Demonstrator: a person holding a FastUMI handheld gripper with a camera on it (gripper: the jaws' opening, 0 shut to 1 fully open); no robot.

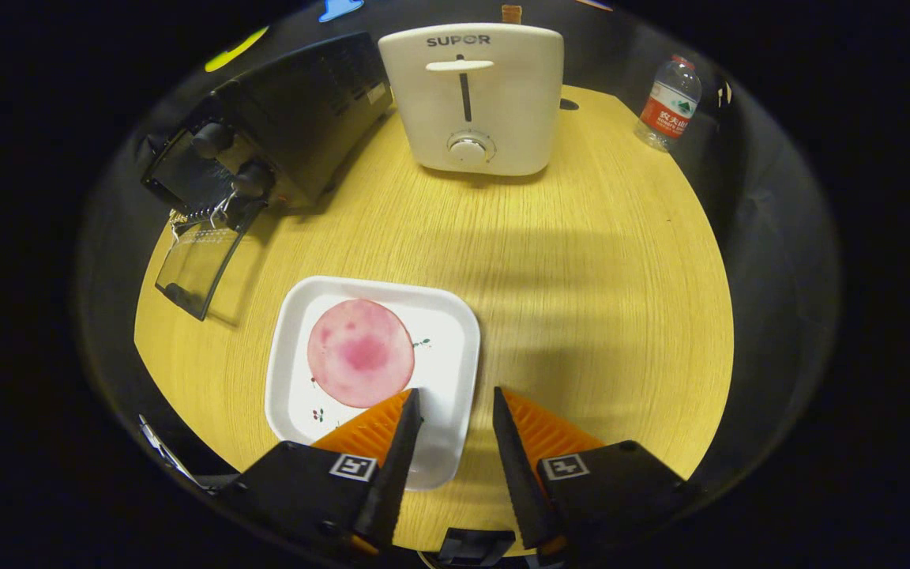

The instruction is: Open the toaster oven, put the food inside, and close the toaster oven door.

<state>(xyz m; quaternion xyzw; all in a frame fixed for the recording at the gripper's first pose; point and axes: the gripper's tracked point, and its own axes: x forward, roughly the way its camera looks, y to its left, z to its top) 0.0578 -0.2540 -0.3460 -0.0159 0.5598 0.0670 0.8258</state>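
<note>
A round pink slice of food (360, 352) lies on a white square plate (447, 332) on the wooden table, just ahead of my left finger. My gripper (455, 411) is open, with nothing between its fingers; the left fingertip hangs over the plate's near right corner. The black toaster oven (289, 118) stands at the far left of the table. Its glass door (198, 265) is folded down flat toward the table edge, and the wire rack shows at its mouth.
A white pop-up toaster (472, 96) stands at the far middle of the table (597, 300). A plastic water bottle (667, 103) with a red label stands at the far right edge. Bare tabletop lies to the right of the plate.
</note>
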